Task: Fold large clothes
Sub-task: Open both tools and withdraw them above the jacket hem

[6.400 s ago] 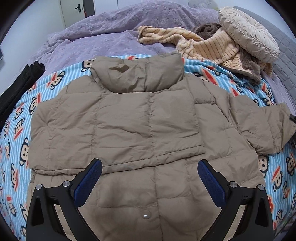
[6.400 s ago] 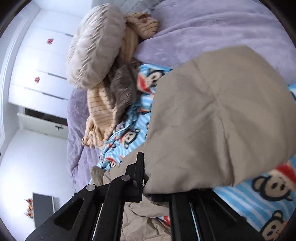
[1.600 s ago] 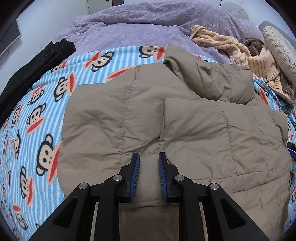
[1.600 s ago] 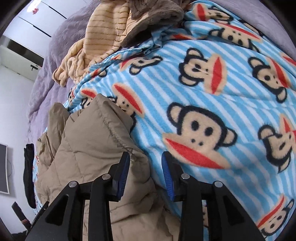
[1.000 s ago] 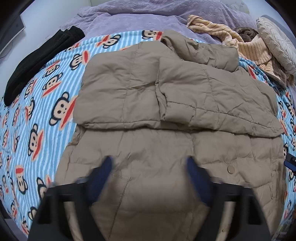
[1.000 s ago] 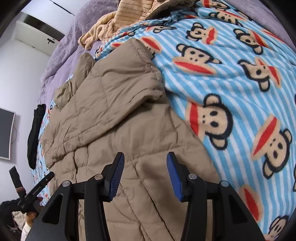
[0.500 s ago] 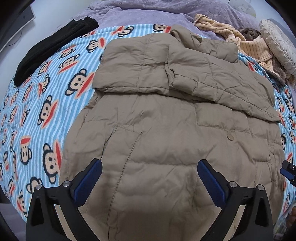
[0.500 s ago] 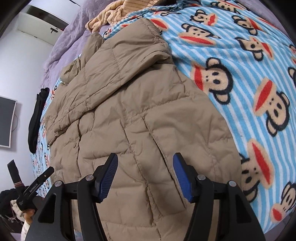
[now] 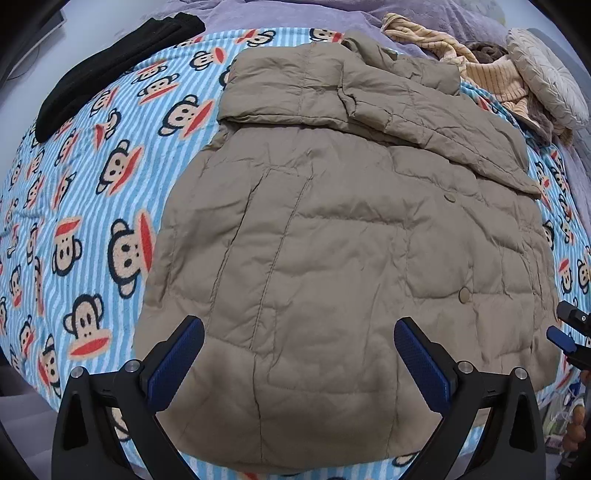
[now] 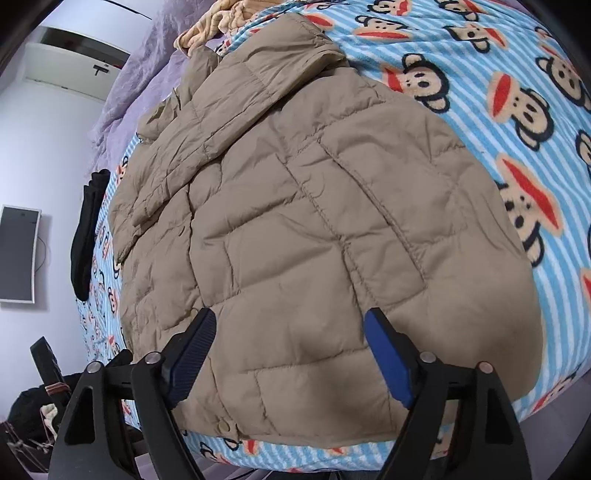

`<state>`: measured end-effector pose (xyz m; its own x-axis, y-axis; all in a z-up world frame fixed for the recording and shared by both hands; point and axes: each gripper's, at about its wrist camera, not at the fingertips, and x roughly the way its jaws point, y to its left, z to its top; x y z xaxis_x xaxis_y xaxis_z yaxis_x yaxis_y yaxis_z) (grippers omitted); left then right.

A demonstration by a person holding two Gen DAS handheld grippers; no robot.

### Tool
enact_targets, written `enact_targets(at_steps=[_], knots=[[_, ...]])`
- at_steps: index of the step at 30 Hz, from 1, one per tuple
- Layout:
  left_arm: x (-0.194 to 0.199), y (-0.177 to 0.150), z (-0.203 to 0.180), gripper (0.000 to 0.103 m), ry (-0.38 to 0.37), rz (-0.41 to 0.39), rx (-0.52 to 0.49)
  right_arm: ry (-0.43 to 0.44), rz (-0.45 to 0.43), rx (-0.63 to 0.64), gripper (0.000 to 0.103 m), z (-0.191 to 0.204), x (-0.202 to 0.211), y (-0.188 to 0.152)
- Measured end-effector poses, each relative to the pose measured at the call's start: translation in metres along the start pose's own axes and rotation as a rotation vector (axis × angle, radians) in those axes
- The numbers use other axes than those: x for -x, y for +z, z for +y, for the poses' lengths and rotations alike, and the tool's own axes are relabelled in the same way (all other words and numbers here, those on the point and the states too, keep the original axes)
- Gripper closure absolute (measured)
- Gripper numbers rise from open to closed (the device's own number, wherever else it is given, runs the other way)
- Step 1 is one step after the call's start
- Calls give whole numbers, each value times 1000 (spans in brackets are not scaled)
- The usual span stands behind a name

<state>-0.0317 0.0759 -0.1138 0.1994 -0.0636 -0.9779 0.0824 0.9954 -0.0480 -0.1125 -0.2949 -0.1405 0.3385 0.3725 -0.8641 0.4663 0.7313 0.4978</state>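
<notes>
A tan quilted puffer jacket (image 9: 332,236) lies flat on the monkey-print blanket (image 9: 92,192), both sleeves folded across its upper part. Its hem reaches the bed's near edge. My left gripper (image 9: 299,356) hovers open above the hem, blue pads wide apart, holding nothing. In the right wrist view the same jacket (image 10: 295,229) fills the middle, and my right gripper (image 10: 290,352) is open over its lower right corner. The tip of the right gripper (image 9: 570,334) shows at the right edge of the left wrist view.
A black garment (image 9: 110,70) lies at the far left of the bed. Striped beige clothes (image 9: 476,70) and a round cushion (image 9: 546,77) sit at the far right on the purple quilt (image 9: 295,14). A dark screen (image 10: 18,254) hangs on the wall.
Both grippers have let go of the folded sleeves, opened wide and pulled back toward the jacket's hem. The jacket now shows whole in both views.
</notes>
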Motion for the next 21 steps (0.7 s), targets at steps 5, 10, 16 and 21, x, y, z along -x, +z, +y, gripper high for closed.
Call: enact_targets(at_steps=[5, 10, 16, 21], knots=[[11, -19, 12, 0, -7, 5, -22, 2, -7, -32, 15, 4, 8, -24], [20, -33, 22, 0, -16, 7, -37, 10, -5, -64, 15, 5, 13, -47], [27, -48, 31, 0, -30, 15, -48, -3, -14, -86, 15, 6, 22, -71], [33, -59, 36, 0, -33, 19, -35, -12, -14, -82, 14, 5, 30, -81]])
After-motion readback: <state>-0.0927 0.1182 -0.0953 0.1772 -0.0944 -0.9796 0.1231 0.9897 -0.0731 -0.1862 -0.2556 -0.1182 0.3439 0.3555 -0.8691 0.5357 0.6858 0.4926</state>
